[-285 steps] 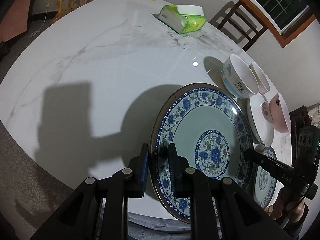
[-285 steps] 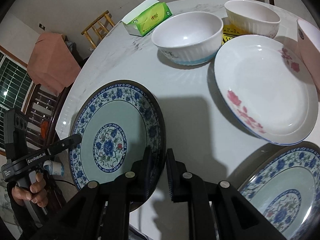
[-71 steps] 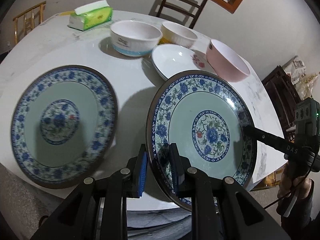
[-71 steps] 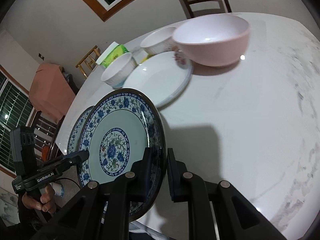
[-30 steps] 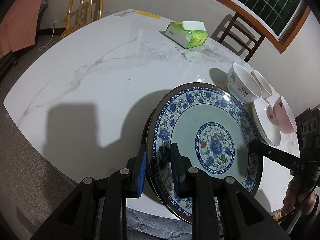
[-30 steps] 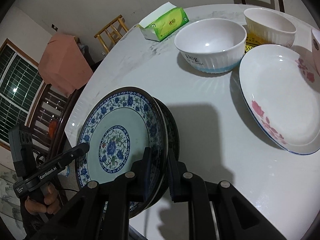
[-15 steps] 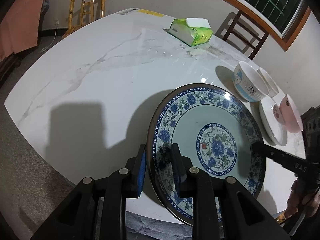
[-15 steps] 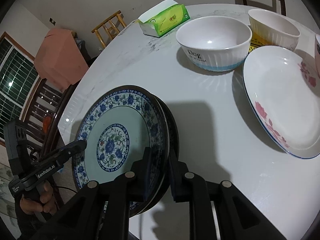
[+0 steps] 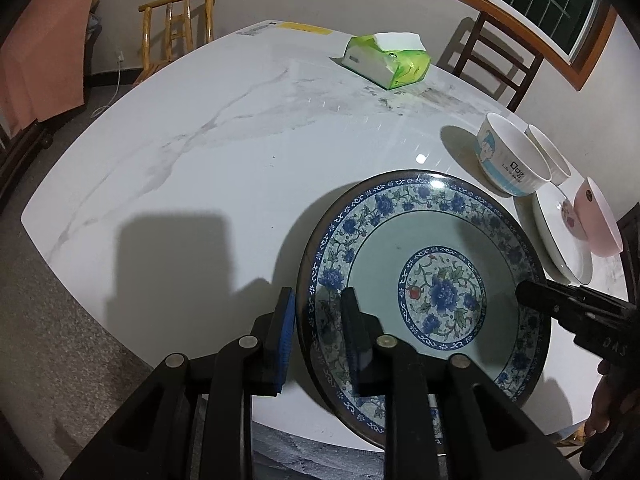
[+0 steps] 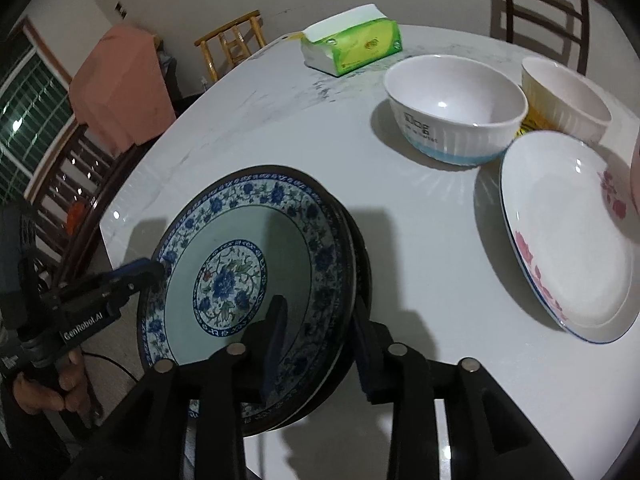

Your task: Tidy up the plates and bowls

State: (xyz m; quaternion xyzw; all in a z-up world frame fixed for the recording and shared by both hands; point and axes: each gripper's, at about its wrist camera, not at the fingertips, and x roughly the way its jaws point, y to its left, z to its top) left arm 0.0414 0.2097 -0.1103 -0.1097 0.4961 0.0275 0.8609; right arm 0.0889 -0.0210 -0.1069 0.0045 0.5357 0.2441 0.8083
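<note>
I see only the dark rim of the lower plate [image 10: 362, 264]; the top plate [image 10: 248, 264] hides the rest. The pink bowl [image 10: 635, 168] is cut off.

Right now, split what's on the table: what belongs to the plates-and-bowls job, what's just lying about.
Job: stacked blue floral plates, white rose-pattern plate, white bowl with blue base, cream ribbed bowl, pink bowl.
Lying about: green tissue pack.

Dim overhead light, hard shadows and a glare spot on the table [image 9: 240, 128]; fisheye-warped, dark-cornered edges.
</note>
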